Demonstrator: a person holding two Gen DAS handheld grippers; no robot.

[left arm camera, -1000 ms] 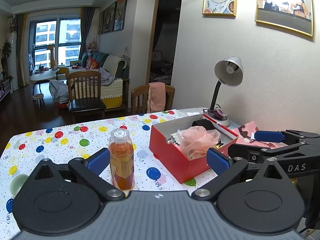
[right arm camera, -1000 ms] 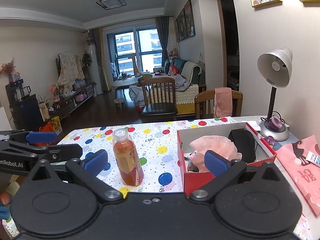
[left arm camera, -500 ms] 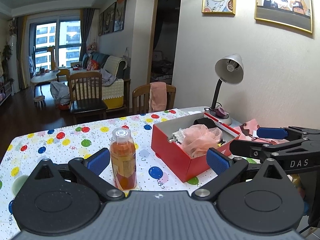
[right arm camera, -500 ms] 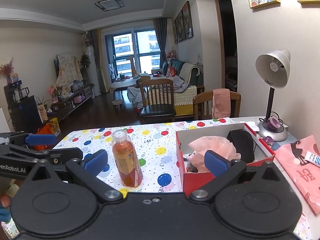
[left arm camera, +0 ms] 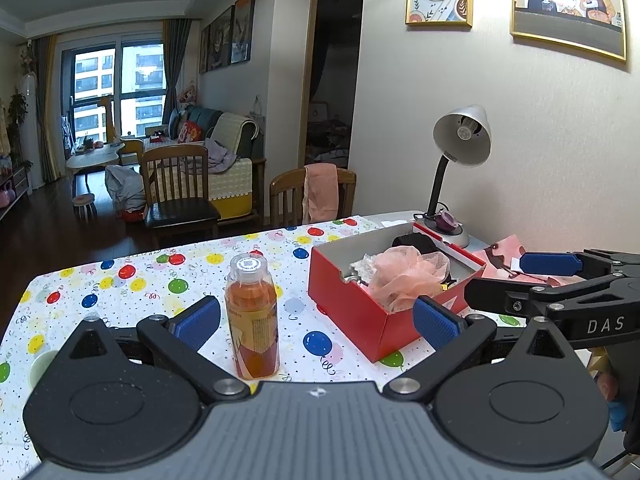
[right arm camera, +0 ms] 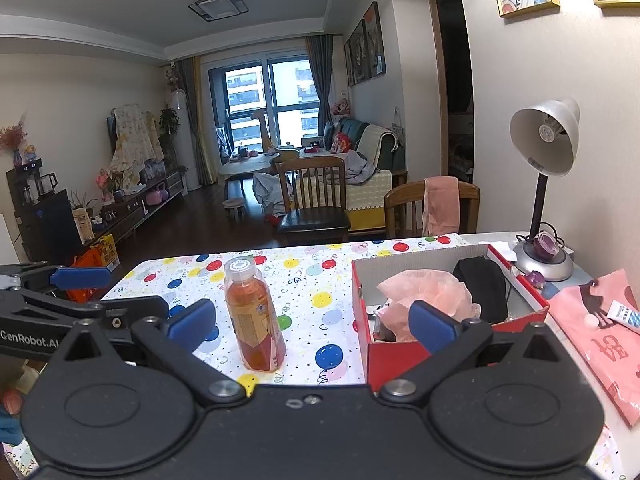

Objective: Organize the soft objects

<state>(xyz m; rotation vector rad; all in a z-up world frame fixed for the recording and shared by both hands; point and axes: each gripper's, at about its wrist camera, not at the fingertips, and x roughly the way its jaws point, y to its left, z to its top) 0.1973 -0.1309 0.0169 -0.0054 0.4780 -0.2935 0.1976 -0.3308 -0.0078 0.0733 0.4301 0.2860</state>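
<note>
In the left wrist view, the left tool (left arm camera: 316, 318) is held level above the near edge of the desk (left arm camera: 132, 288), its blue pads spread wide and nothing gripped between them. A juice bottle (left arm camera: 251, 316) is seen upright between the pads, further out on the desk. At two o'clock, a red box (left arm camera: 352, 300) is set on the balloon-patterned cloth, with a pink mesh sponge (left arm camera: 404, 276) and a black soft item (left arm camera: 416, 242) lodged inside. The right tool (left arm camera: 548, 276) is seen at three o'clock, reaching leftward beside the box, fingers parted. In the right wrist view, the right tool (right arm camera: 312, 318) is likewise held level and wide, empty, with the sponge (right arm camera: 432, 290) at one o'clock in the box (right arm camera: 400, 354). The left tool (right arm camera: 80, 292) is shown at nine o'clock.
</note>
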